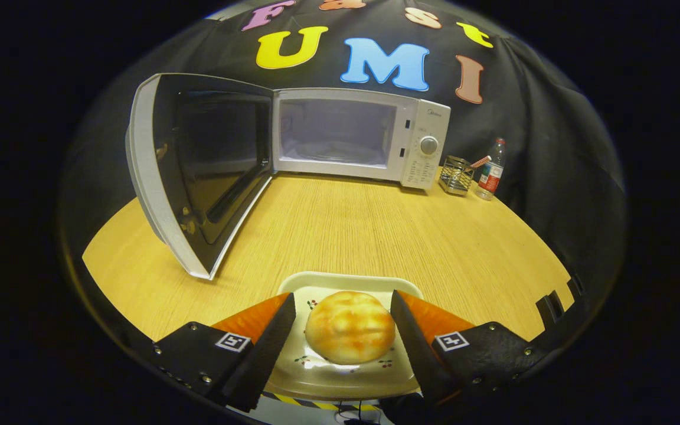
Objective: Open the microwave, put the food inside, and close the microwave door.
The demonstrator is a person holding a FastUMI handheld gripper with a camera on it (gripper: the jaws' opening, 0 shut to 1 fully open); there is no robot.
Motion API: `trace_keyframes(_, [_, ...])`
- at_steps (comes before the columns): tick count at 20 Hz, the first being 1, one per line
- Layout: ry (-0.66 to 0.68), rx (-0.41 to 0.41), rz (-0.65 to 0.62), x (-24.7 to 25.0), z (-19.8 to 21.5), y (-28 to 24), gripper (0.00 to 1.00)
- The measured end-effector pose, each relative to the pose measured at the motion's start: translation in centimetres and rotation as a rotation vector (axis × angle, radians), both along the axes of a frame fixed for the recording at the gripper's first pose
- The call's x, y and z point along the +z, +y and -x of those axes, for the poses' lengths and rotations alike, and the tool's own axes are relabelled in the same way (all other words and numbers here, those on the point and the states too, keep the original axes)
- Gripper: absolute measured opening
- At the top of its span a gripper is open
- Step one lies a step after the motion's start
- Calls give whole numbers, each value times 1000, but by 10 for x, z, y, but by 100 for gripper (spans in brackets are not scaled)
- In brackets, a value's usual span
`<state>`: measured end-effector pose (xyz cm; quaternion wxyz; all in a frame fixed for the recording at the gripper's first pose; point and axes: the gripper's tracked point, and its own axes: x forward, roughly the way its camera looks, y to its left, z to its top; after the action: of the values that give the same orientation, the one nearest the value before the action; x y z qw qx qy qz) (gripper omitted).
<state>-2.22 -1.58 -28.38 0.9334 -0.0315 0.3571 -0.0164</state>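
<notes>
Microwave (352,139) first: from the gripper view I see it standing at the far edge of the counter (375,230), at about twelve o'clock from my jaws, against the black cloth wall. Its door (198,171) is swung wide open on the left-hand hinge and reaches out toward me at roughly ten o'clock, its lower corner hanging just over the wood. The cavity (334,133) is lit and bare as far as I can make out, and the control panel with its round knob (428,145) sits on the right of the box. At about one o'clock, just right of the microwave, I see a small wire holder (455,175) and, close beside it, a plastic bottle (491,171) standing upright. The food, a round golden bun (349,326), lies on a pale plate (316,289) at the near edge of the counter. My gripper (343,319) has its jaws spread wide, one on each side of the bun and over the plate; neither finger presses on the bun, though I cannot tell whether they touch the plate.
</notes>
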Motion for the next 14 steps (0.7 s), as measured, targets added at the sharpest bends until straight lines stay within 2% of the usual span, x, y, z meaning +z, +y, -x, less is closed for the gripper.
trace_keyframes(5, [48,6,11,-12,4,-7,98])
trace_keyframes(9, [51,16,2,-13,6,-5,84])
trace_keyframes(10, [53,17,-1,-13,6,-5,84])
trace_keyframes(11, [60,14,-3,-14,6,-5,78])
trace_keyframes(13, [57,8,6,-14,5,-5,78])
trace_keyframes(14, [53,6,12,-13,5,-6,69])
